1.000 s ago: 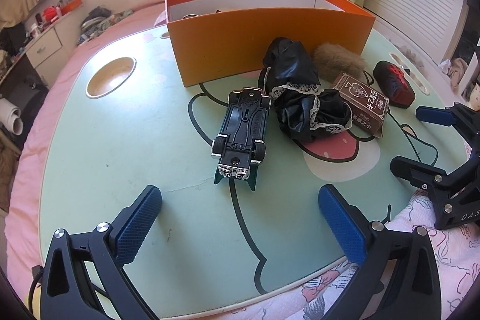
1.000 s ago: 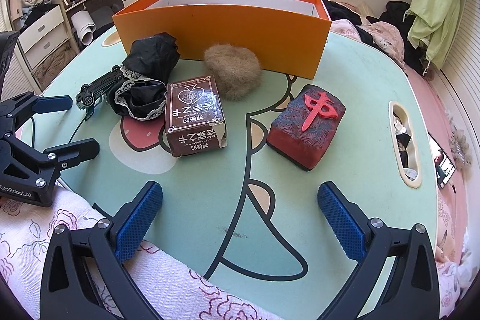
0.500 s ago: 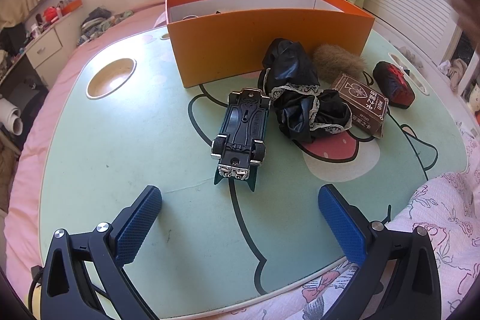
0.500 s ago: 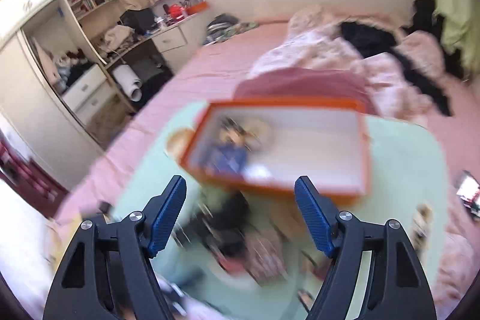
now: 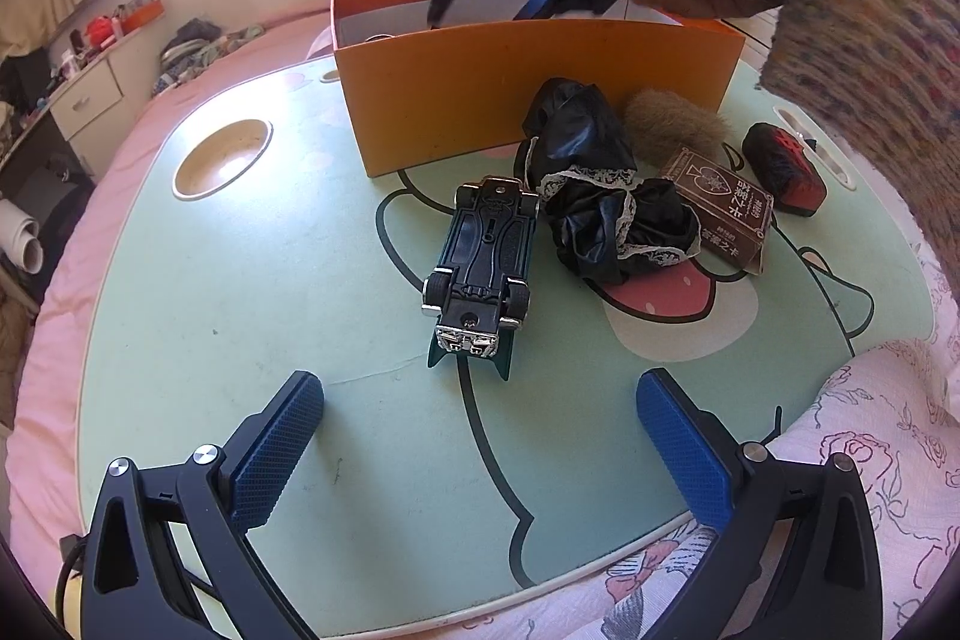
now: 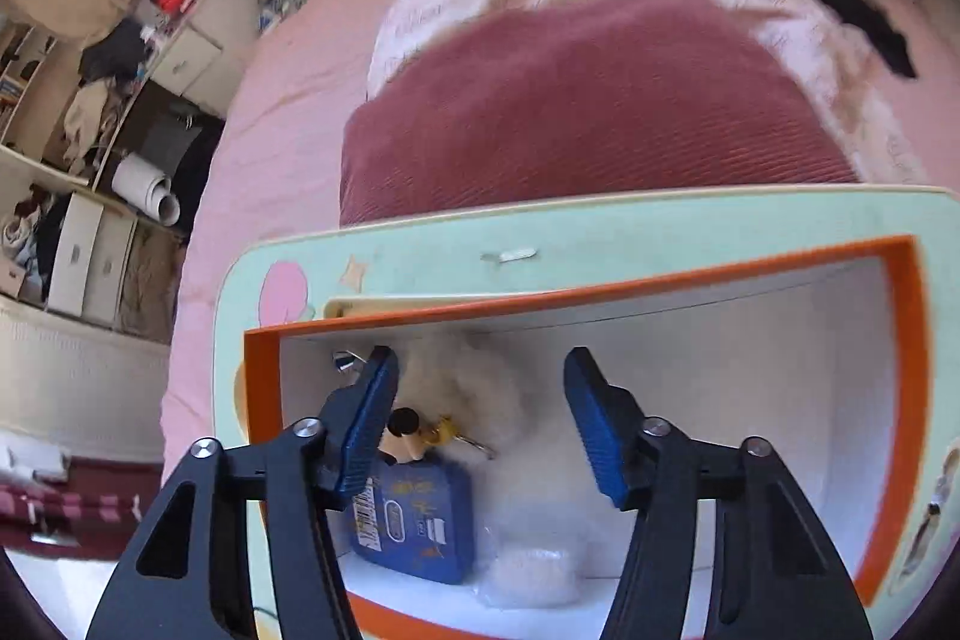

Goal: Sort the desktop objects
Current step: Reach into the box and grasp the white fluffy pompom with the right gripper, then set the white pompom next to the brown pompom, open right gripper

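Observation:
An orange box [image 5: 534, 94] stands at the back of the green table [image 5: 252, 280]. In front of it lie an upside-down toy car [image 5: 480, 262], a black lace cloth [image 5: 606, 196], a brown fur ball [image 5: 675, 121], a brown card box [image 5: 720, 208] and a red and black block [image 5: 780, 166]. My left gripper [image 5: 480, 442] is open and empty, low near the table's front edge, short of the car. My right gripper [image 6: 480, 424] is open and empty, pointing down into the orange box [image 6: 600, 292] over a white fluffy thing [image 6: 480, 388], a blue box [image 6: 414, 520] and a small figure [image 6: 405, 436]. It also shows in the left wrist view [image 5: 498, 4].
A round cup recess [image 5: 222, 157] is in the table at the left. Pink bedding [image 5: 840, 490] lies at the front right edge. A dark red cushion [image 6: 588, 106] lies beyond the table. Drawers [image 5: 84, 100] stand at the far left.
My right gripper has risen from the table's front right and swung over the orange box, now pointing down into it. My left gripper has not moved.

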Available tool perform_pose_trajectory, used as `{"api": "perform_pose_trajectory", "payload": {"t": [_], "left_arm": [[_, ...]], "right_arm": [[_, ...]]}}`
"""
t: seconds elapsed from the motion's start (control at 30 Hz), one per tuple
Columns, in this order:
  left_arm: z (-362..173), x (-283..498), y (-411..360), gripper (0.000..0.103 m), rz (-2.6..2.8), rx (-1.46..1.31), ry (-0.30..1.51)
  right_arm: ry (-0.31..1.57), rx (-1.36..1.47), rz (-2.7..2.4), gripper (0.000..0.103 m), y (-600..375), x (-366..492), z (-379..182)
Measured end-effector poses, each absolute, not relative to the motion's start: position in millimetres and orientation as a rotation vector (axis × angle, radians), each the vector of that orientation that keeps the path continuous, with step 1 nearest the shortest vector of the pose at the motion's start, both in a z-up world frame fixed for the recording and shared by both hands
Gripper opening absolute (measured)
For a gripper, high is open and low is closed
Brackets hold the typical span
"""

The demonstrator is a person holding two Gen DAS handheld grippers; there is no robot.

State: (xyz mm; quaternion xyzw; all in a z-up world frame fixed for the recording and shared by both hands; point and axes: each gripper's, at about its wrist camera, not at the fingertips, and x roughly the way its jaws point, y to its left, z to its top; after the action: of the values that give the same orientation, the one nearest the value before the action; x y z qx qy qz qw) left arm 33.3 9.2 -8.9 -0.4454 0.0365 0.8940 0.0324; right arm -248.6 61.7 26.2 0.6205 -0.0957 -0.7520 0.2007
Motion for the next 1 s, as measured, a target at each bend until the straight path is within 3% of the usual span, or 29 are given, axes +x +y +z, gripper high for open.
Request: {"api": "perform_pose_trajectory", "payload": {"t": [0.1, 0.2, 0.27, 0.3, 0.7, 0.8, 1.0], "left_arm": [[-8.4, 33.8, 8.9, 0.103, 2.75, -1.369, 0.111], [-7.6, 33.0, 8.4, 0.103, 2.749, -1.371, 0.111], [-7.3, 32.7, 8.5, 0.103, 2.749, -1.368, 0.11], [-7.6, 33.0, 8.6, 0.103, 2.75, -1.37, 0.111], [-7.5, 32.7, 8.1, 0.103, 2.75, -1.369, 0.11], [-7.7, 32.9, 7.8, 0.103, 2.75, -1.369, 0.109], [-7.8, 32.9, 7.6, 0.103, 2.749, -1.369, 0.109]], "right_arm": [[-0.262, 1.755, -2.072, 0.049, 59.8, -249.3, 16.9], [-0.234, 1.743, -2.05, 0.034, 62.6, -247.8, 19.0], [-0.23, 1.706, -2.069, 0.01, 69.4, -245.8, 25.6], [-0.24, 1.681, -2.084, 0.007, 76.1, -245.0, 30.8], [-0.31, 1.33, -2.141, 0.006, 156.9, -177.4, 108.7], [-0.221, 1.306, -2.206, 0.006, 178.4, -142.4, 104.4], [-0.266, 1.402, -2.225, 0.007, 208.7, -127.6, 65.3]]}}
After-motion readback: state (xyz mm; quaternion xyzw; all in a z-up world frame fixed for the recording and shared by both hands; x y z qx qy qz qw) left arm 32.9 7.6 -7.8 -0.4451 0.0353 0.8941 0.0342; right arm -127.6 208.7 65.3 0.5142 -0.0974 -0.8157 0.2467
